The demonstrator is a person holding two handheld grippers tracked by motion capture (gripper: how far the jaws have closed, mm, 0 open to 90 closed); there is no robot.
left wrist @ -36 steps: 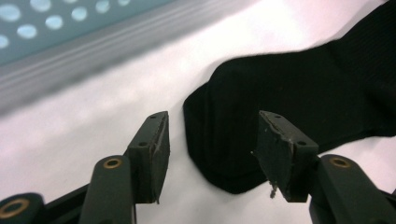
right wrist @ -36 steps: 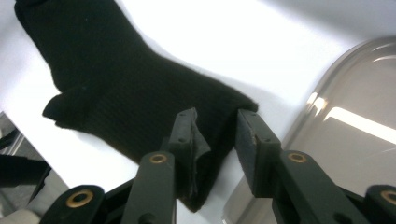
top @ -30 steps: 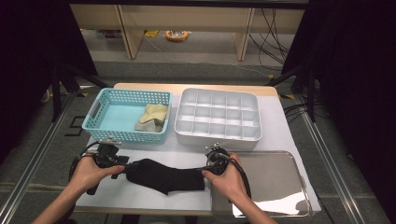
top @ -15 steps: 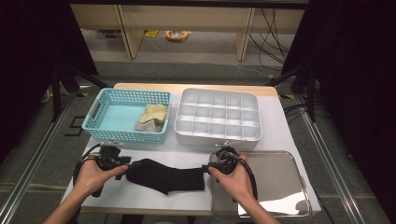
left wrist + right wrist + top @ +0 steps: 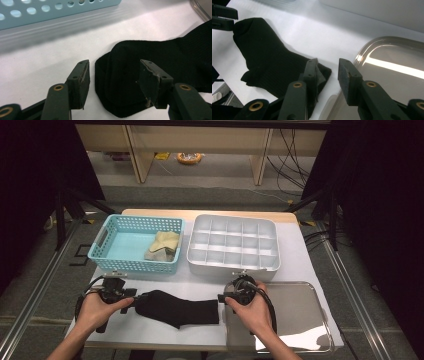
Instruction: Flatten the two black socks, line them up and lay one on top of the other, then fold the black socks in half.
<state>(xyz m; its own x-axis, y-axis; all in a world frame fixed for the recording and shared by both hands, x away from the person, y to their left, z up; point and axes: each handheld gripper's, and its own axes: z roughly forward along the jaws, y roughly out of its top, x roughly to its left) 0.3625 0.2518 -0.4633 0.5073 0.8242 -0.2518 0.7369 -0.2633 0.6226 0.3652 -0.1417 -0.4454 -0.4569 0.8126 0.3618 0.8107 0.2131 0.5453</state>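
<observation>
A black sock lies flat across the white table front. Its toe end sits between the pads of my left gripper, whose jaws stand wide apart without pressing on the cloth. In the left gripper view the sock reaches back between the jaws of the left gripper. My right gripper is at the cuff end. Its jaws have just been closing, and in the right gripper view a corner of the sock pokes into the gap of the right gripper, unpinched.
A teal basket with a beige cloth stands at the back left. A white compartment tray is at the back right. A shiny metal tray lies at the front right, just beside the cuff.
The right gripper has edged slightly to the right at the cuff. The sock and the left gripper lie as before.
</observation>
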